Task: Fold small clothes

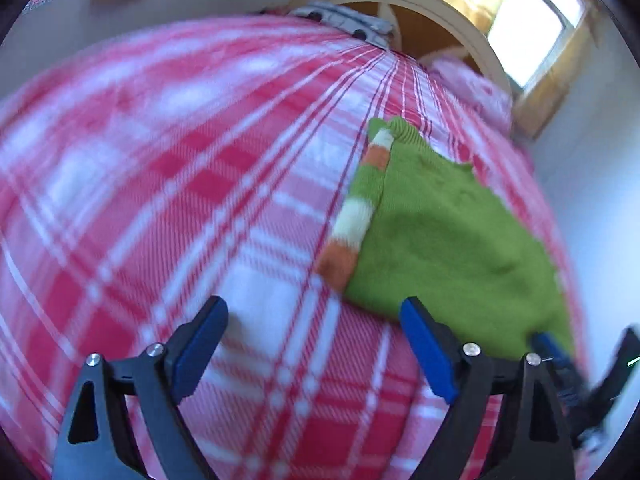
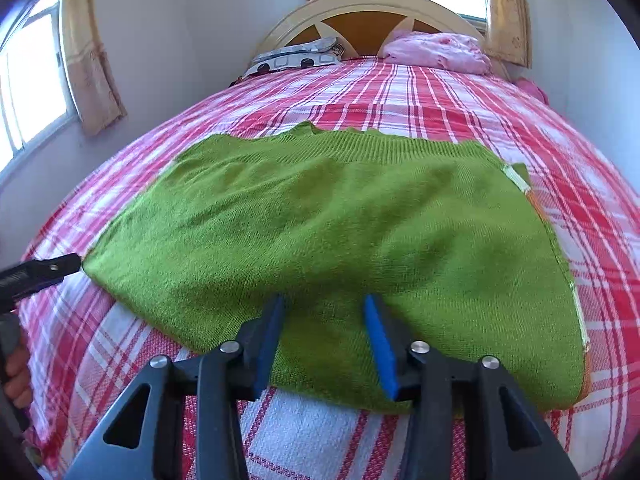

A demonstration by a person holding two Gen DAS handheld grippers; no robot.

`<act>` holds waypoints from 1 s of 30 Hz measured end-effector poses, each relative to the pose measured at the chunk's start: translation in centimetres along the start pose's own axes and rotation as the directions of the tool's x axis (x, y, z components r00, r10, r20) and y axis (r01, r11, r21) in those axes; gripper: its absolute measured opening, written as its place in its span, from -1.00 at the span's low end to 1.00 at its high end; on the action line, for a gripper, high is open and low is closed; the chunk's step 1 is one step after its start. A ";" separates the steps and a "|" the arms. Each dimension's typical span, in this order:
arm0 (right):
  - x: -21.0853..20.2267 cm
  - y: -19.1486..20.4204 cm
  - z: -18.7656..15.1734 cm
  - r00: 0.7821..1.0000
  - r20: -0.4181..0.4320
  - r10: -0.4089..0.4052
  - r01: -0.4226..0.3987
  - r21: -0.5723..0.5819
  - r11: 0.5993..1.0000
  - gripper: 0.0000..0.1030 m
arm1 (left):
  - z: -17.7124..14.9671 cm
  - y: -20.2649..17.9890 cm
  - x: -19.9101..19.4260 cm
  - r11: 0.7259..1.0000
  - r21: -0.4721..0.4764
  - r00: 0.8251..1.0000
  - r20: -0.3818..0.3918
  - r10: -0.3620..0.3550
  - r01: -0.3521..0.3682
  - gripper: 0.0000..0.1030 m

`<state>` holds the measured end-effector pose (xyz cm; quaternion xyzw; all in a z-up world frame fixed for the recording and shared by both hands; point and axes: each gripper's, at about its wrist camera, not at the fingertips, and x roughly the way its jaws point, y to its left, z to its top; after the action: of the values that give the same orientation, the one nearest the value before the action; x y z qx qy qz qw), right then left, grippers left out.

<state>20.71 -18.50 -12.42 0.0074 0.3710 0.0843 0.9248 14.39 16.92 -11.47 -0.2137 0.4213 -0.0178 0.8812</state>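
The left wrist view looks low and close across the plaid bedspread (image 1: 200,184) toward the headboard (image 1: 440,12), tilted and blurred. The right wrist view faces the headboard squarely, close over the green sweater (image 2: 320,232). Both share sweater, bedspread and headboard.

A green sweater (image 2: 332,240) is lying on a red, pink and white plaid blanket (image 2: 420,96), its sleeve (image 1: 356,212) showing green, white and orange bands at its 9 o'clock edge in the left view. Black grippers are carrying blue pads (image 2: 382,344). Toward 12 o'clock, a pink pillow (image 2: 436,50) and a grey-and-white patterned one are resting against a cream and brown headboard (image 2: 368,4), with yellow curtains (image 2: 86,48) hanging behind.
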 end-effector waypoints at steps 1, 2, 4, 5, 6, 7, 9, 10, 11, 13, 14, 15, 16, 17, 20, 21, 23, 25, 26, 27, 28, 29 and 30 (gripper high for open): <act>0.0 0.2 -0.1 1.000 0.000 -0.006 0.006 -0.008 1.000 -0.09 | -0.4 -0.2 -0.4 1.000 -0.003 1.000 0.020 -0.008 0.008 0.74; 0.0 0.3 -0.1 1.000 0.000 -0.010 0.010 -0.014 1.000 -0.08 | -0.6 -0.5 -0.6 1.000 -0.002 0.999 0.029 -0.023 0.023 0.74; 0.0 0.2 -0.1 1.000 0.001 -0.009 0.009 -0.013 1.000 -0.07 | -0.8 -1.1 -0.4 0.996 -0.027 0.996 0.021 -0.085 0.085 0.74; 0.0 0.1 -0.1 1.000 0.002 -0.003 0.003 -0.008 1.000 -0.07 | -0.8 -1.4 0.2 0.991 -0.051 0.992 0.008 -0.123 0.123 0.74; 0.0 0.0 -0.1 1.000 0.003 0.003 -0.003 -0.003 1.000 -0.07 | -0.6 -1.6 0.8 0.987 -0.070 0.989 -0.006 -0.145 0.145 0.74; -0.1 -0.1 -0.1 1.000 0.004 0.007 -0.007 0.001 1.000 -0.07 | -0.3 -1.9 1.4 0.987 -0.087 0.990 -0.004 -0.140 0.139 0.74; -0.1 -0.2 -0.1 1.000 0.006 0.014 -0.014 0.008 1.000 -0.07 | 0.6 -2.8 2.0 0.983 -0.087 0.987 0.030 -0.159 0.161 0.74; -0.2 -0.2 -0.1 1.000 0.006 0.014 -0.014 0.008 1.000 -0.07 | 1.2 -3.3 2.7 0.980 -0.088 0.984 0.024 -0.175 0.176 0.68; -0.2 -0.2 -0.1 1.000 0.006 0.013 -0.013 0.007 1.000 -0.07 | 1.7 -3.6 3.4 0.979 -0.100 0.984 0.018 -0.175 0.176 0.63; -0.2 -0.2 -0.1 1.000 0.006 0.011 -0.011 0.006 1.000 -0.07 | 2.7 -4.1 4.5 0.970 -0.122 0.978 0.029 -0.209 0.211 0.23; -0.2 -0.2 -0.1 1.000 0.006 0.012 -0.012 0.006 1.000 -0.07 | 3.0 -4.3 4.8 0.969 -0.115 0.976 0.039 -0.215 0.218 0.12; -0.2 -0.2 -0.1 1.000 0.006 0.013 -0.013 0.007 1.000 -0.07 | 3.4 -4.5 5.0 0.972 -0.097 0.977 0.050 -0.209 0.213 -0.02; -0.2 -0.3 -0.1 1.000 0.006 0.014 -0.014 0.008 1.000 -0.07 | 3.7 -4.5 5.1 0.976 -0.082 0.979 0.066 -0.194 0.200 -0.05; -0.2 -0.3 -0.1 1.000 0.006 0.015 -0.015 0.009 1.000 -0.07 | 3.8 -4.3 5.2 0.978 -0.083 0.980 0.072 -0.184 0.190 -0.05; -0.1 -0.2 -0.1 1.000 0.004 0.010 -0.010 0.005 1.000 -0.07 | 3.5 -2.7 6.4 0.972 -0.126 0.979 0.064 -0.191 0.198 -0.07; -0.1 -0.2 -0.1 1.000 0.003 0.009 -0.009 0.003 1.000 -0.06 | 3.2 -2.5 6.1 0.973 -0.110 0.977 0.086 -0.195 0.204 -0.09; -0.1 -0.1 -0.1 1.000 0.000 0.005 -0.005 -0.003 1.000 -0.04 | 2.5 -3.0 5.8 0.981 -0.049 0.977 0.106 -0.183 0.189 -0.10; -0.1 0.2 0.1 1.000 -0.009 -0.009 0.009 -0.015 1.000 -0.04 | 2.5 -3.0 5.6 0.980 -0.043 0.976 0.114 -0.188 0.194 -0.10; -0.2 0.5 0.5 1.000 -0.010 -0.018 0.018 -0.024 1.000 -0.04 | 2.6 -2.6 5.7 0.977 -0.052 0.973 0.113 -0.202 0.209 -0.12; -0.3 0.8 1.1 1.000 -0.002 -0.020 0.020 -0.028 0.999 -0.04 | 2.6 -2.3 5.7 0.971 -0.064 0.968 0.118 -0.221 0.229 -0.13; -0.7 1.1 1.9 1.000 0.019 -0.012 0.013 -0.027 1.000 -0.04 | 2.5 -1.9 5.6 0.969 -0.070 0.966 0.122 -0.227 0.237 -0.13; -1.2 1.7 3.3 0.998 0.057 0.012 -0.011 -0.017 1.000 -0.04 | 2.5 -1.8 5.5 0.968 -0.073 0.965 0.125 -0.230 0.240 -0.13; -1.5 2.3 4.7 0.996 0.085 0.039 -0.038 -0.008 0.999 -0.01 | 2.6 -1.9 5.7 0.969 -0.071 0.965 0.126 -0.228 0.238 -0.13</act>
<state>22.53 -16.29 -7.80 0.0150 0.3305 0.1028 0.9381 20.25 14.94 -13.47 -0.2999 0.3413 -0.0908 0.8862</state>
